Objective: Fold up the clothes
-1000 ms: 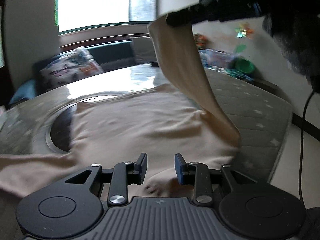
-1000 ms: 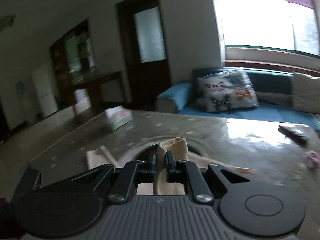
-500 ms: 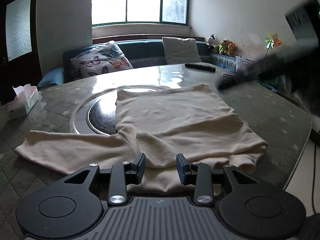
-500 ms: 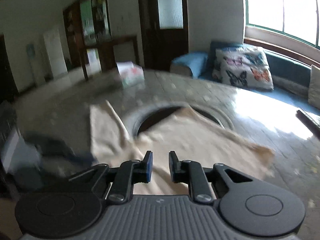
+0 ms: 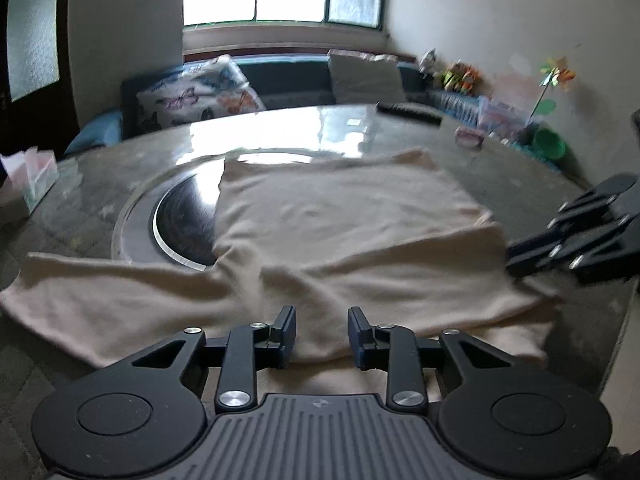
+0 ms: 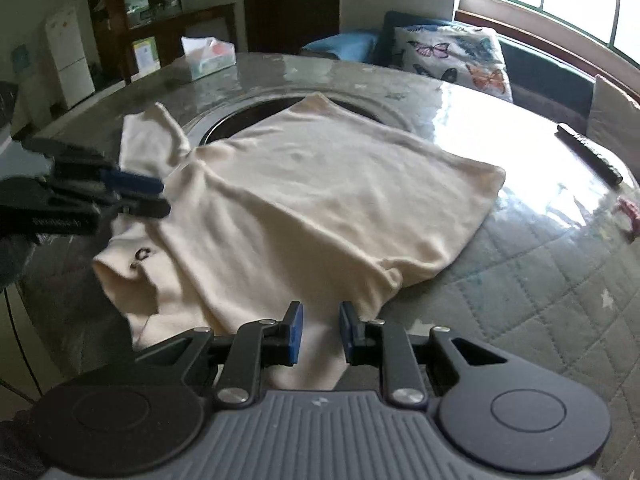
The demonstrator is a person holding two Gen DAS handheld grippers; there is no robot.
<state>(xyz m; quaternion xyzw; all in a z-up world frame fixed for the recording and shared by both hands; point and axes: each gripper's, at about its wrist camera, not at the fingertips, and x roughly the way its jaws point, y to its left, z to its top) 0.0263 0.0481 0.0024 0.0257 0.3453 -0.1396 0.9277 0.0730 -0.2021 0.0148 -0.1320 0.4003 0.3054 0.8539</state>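
A cream long-sleeved top (image 5: 340, 232) lies on the round table, one sleeve folded across its body, the other sleeve (image 5: 92, 300) stretched out to the left. It also shows in the right wrist view (image 6: 312, 200). My left gripper (image 5: 322, 336) is open and empty, just above the near hem. My right gripper (image 6: 320, 334) is open and empty over the garment's near edge. Each gripper shows in the other's view: the right (image 5: 516, 258) at the garment's right edge, the left (image 6: 148, 196) at its left side.
The table (image 6: 540, 280) has a quilted cover and a glass turntable (image 5: 176, 216). A tissue box (image 6: 208, 58) stands at its far side, a dark remote (image 6: 588, 154) and a small pink item (image 6: 628, 210) to the right. A sofa with cushions (image 5: 200, 96) lies beyond.
The right gripper carried the sleeve over the body, let it go and opened. It then drew back to the garment's right edge. The left gripper stayed open near the hem.
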